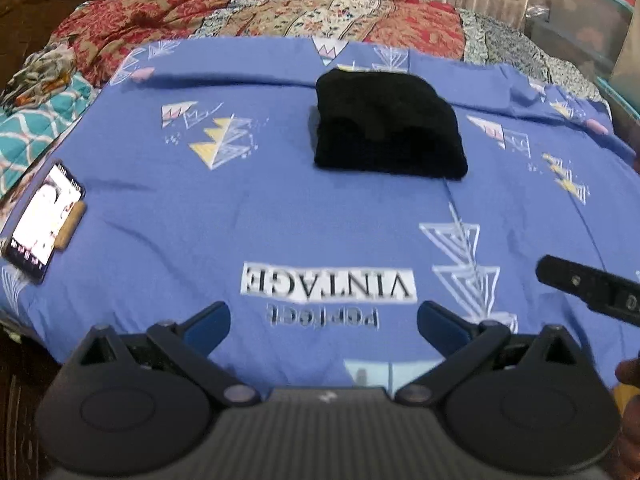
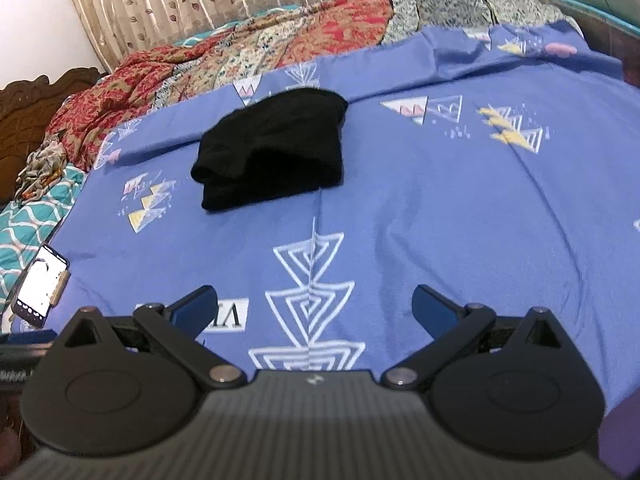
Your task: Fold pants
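Note:
Black pants (image 1: 386, 126) lie folded into a compact bundle on the blue patterned bedsheet (image 1: 280, 208), towards the far middle of the bed. The right wrist view shows the same pants (image 2: 272, 152) left of centre. My left gripper (image 1: 324, 318) is open and empty, held well short of the bundle over the "VINTAGE" print. My right gripper (image 2: 316, 306) is open too, with nothing between its fingers, hovering over a white triangle print near the front edge. A black finger of the right gripper (image 1: 588, 286) shows at the right edge of the left wrist view.
A lit phone (image 1: 42, 222) lies on the sheet's left edge, also seen as the phone (image 2: 40, 286) in the right view. Crumpled red floral bedding (image 1: 280, 12) is heaped behind the sheet. A teal quilt (image 1: 32, 132) is on the left, curtains behind.

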The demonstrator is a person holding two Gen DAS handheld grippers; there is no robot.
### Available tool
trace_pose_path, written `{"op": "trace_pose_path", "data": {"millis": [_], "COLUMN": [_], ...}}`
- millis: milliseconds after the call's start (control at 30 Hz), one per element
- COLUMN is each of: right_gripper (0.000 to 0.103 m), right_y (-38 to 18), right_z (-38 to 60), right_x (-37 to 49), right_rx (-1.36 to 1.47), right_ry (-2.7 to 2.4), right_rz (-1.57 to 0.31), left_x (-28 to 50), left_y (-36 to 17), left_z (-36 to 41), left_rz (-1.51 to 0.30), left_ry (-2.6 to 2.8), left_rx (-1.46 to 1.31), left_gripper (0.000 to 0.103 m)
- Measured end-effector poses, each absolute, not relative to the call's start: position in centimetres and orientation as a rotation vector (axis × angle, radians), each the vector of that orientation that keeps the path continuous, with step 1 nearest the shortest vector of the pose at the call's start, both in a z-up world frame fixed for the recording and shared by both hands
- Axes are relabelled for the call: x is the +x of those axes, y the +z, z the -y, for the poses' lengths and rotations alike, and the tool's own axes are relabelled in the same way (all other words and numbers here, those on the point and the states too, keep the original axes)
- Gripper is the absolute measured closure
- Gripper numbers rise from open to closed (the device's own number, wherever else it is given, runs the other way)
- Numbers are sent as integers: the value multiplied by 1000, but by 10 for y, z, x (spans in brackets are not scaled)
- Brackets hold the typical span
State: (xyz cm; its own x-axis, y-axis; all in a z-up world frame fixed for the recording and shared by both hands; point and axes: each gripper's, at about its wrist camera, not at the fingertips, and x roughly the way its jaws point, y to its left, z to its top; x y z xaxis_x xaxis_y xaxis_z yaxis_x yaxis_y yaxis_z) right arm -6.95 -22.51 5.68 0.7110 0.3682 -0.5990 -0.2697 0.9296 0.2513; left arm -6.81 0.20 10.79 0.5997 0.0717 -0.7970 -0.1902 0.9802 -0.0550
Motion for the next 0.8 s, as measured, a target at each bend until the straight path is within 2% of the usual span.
{"op": "trace_pose_path", "data": {"millis": [400, 800], "right_gripper": [0, 0], "right_y": [102, 105], "right_z": [218, 188], "right_x": [-65, -58], "right_rx": [139, 124], "right_ry": [382, 433], "right_rz": [-597, -610], "left_x": [-38, -39], "left_y": [136, 133], "left_z": [-1, -21], "left_rz": [-838, -789], "left_ry": [148, 234], "left_rx": [-131, -116], "left_gripper": [0, 0]}}
